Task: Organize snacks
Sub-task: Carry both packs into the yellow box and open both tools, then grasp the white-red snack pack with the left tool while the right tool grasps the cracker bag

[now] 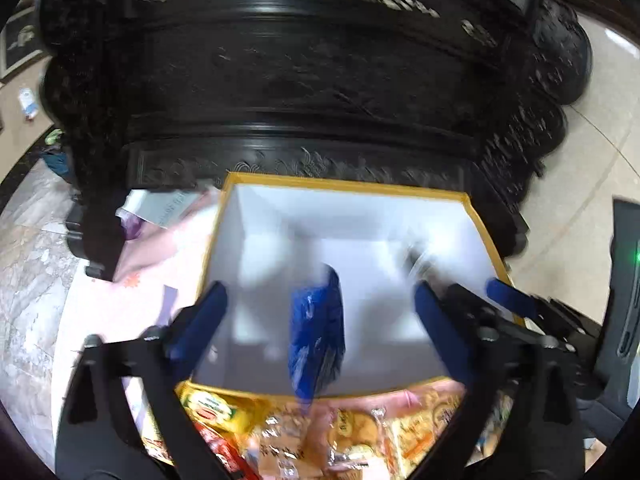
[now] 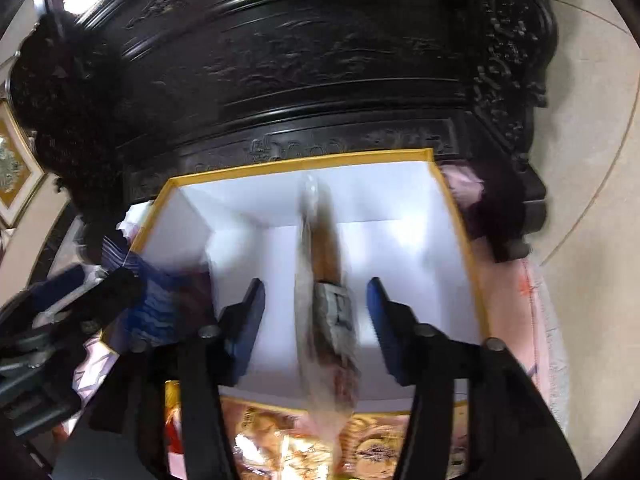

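Cabinet: dark carved wood [image 1: 320, 92] stood beyond both tools.
Box: white card, yellow-rimmed [image 1: 348, 186], lay under both.
Left gripper [image 1: 320, 312]: spread, pinching nothing; blurred blue packet [image 1: 318, 336] between the fingers, untouched.
Right gripper [image 2: 316, 316]: parted; only its view showed a blurred clear-wrapped brown snack [image 2: 326, 280], contents unreadable.
Snack pile [image 1: 360, 432]: glossy, cut off nearest.
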